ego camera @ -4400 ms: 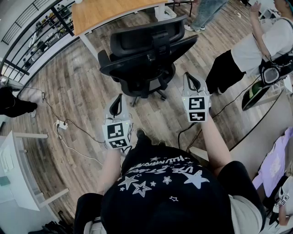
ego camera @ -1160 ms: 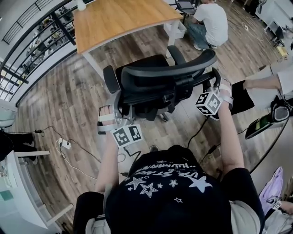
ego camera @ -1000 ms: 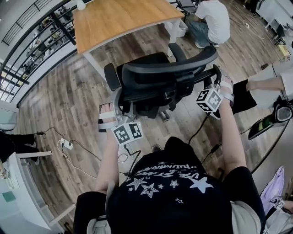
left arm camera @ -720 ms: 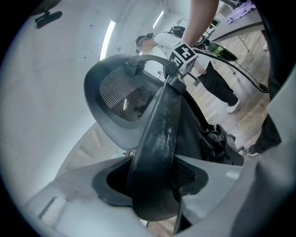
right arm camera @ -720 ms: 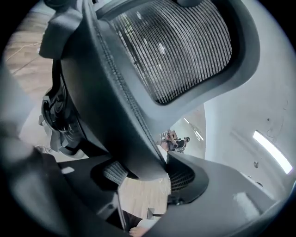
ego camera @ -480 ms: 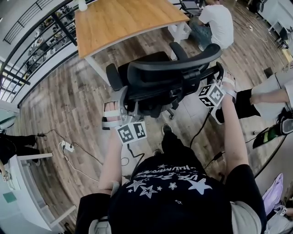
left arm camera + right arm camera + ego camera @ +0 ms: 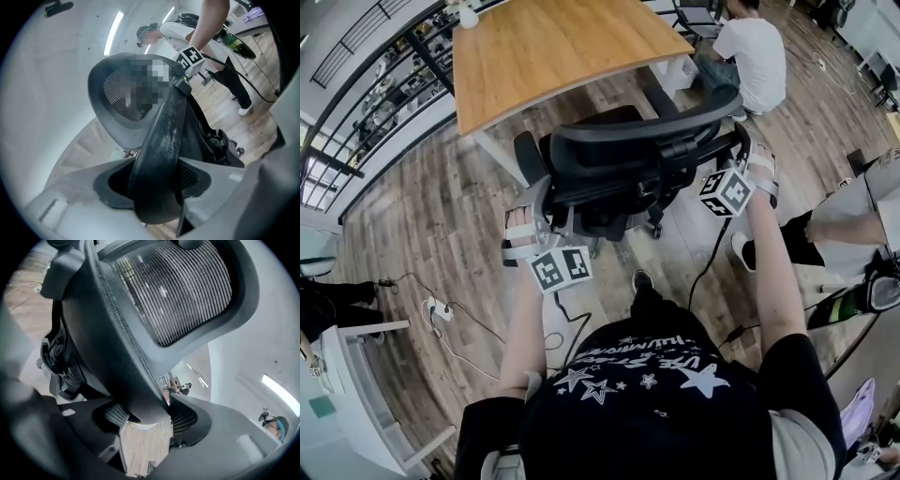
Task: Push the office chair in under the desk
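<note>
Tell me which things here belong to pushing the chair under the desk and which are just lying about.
Part of the job: office chair, its backrest clamped by the left claw and right claw; wooden desk.
Just lying about: power strip, black cable on the floor, seated person beside the desk.

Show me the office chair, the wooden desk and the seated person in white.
office chair [image 7: 637,127], head view, top rim of the backrest.
wooden desk [image 7: 553,47], head view, bare tabletop.
seated person [image 7: 759,61], head view, back of the white shirt.
</note>
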Demonstrator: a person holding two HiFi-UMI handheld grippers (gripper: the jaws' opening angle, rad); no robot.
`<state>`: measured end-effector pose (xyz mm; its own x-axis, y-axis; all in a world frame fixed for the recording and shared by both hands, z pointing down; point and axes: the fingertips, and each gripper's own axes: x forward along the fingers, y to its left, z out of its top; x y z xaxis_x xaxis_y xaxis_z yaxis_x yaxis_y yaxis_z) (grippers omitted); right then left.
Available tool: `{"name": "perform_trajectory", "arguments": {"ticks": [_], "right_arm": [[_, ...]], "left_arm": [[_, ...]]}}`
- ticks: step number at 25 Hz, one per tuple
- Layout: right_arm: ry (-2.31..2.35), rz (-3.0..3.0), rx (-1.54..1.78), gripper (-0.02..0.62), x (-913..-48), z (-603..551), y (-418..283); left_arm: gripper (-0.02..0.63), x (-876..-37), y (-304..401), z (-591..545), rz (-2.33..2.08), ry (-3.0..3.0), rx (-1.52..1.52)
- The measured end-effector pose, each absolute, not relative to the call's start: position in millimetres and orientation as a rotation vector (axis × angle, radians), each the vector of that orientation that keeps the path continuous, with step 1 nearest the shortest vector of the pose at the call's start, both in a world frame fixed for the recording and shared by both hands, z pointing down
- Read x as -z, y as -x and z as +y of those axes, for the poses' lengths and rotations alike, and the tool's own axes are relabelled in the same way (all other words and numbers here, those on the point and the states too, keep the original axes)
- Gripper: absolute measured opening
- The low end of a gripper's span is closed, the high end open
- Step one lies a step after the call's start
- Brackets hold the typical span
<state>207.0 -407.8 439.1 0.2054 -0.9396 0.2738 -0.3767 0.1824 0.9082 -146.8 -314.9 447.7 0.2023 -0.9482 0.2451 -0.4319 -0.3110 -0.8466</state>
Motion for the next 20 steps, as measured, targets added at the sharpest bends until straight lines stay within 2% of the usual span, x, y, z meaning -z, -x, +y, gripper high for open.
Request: {"name": "perform_trajectory", "arguments": {"ticks": [9, 20], "right_arm": [[-1.354, -1.421, 0.668, 0.252, -476, -507, -203], [-1.303, -1.492, 0.761, 0.244, -435, -586, -154]], "left_arm": [[0.236, -477, 150, -407, 1.36, 1.842, 1.112], [0.259, -450, 200, -488, 1.449, 1.843, 1.145]]}}
